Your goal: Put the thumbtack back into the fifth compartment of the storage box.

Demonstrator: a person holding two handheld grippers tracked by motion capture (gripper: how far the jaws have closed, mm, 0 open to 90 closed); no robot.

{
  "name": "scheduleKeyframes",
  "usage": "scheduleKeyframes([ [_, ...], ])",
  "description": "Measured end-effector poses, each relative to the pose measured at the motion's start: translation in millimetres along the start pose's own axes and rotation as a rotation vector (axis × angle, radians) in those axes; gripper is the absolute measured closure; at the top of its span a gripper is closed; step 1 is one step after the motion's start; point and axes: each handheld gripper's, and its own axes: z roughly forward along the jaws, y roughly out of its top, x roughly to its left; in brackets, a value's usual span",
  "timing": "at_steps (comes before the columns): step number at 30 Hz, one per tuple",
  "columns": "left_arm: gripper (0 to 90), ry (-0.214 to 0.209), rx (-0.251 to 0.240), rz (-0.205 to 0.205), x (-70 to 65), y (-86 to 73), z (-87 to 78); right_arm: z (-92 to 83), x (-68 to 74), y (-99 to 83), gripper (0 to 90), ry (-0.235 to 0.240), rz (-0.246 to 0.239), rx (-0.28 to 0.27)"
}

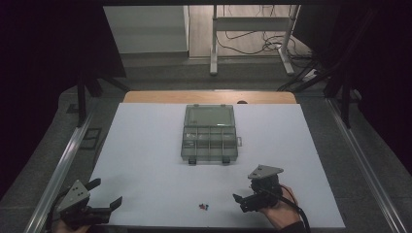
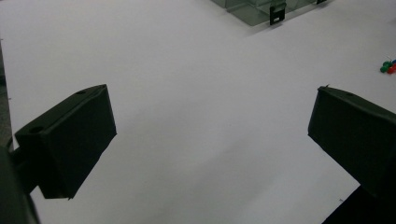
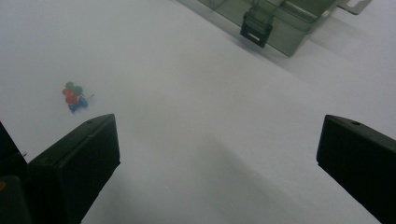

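A clear plastic compartment box [image 1: 210, 133] lies open in the middle of the white sheet [image 1: 155, 165], lid tipped back; its black latches [image 3: 256, 29] face me. A small cluster of red, green and blue push pins [image 1: 203, 207] lies near the front edge. My left gripper [image 1: 106, 192] sits at the front left corner, open and holding nothing; the left gripper view has the pins [image 2: 388, 66] far right and the box corner [image 2: 261, 9] at the top. My right gripper [image 1: 239, 202] is open just right of the pins [image 3: 74, 96], pointing left, with the box [image 3: 289, 18] ahead.
The sheet covers a wooden table whose back edge [image 1: 209, 96] shows behind the box. Metal rails [image 1: 63, 165] run along both sides. A white stand [image 1: 252, 39] and cables are on the floor beyond.
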Motion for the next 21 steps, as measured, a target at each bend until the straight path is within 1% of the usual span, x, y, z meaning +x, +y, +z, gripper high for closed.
scheduleKeyframes([
  [6,1.2,0.0,0.001,0.003,-0.3,0.1,0.2,6.0,4.2,4.9,0.0,0.007,-0.023,0.025],
  [11,1.3,-0.001,0.001,0.004,-0.4,0.2,0.3,10.4,7.0,7.9,0.0,0.002,-0.03,0.042],
  [15,1.2,0.0,0.001,0.005,-0.5,0.2,0.4,14.6,10.9,12.0,0.0,0.004,-0.04,0.062],
  [16,1.2,0.0,0.001,0.006,-0.5,0.2,0.4,16.7,12.8,14.1,0.0,0.006,-0.048,0.072],
  [21,1.3,0.0,0.001,0.007,-0.8,0.2,0.4,20.7,16.1,18.0,0.0,0.019,-0.054,0.077],
])
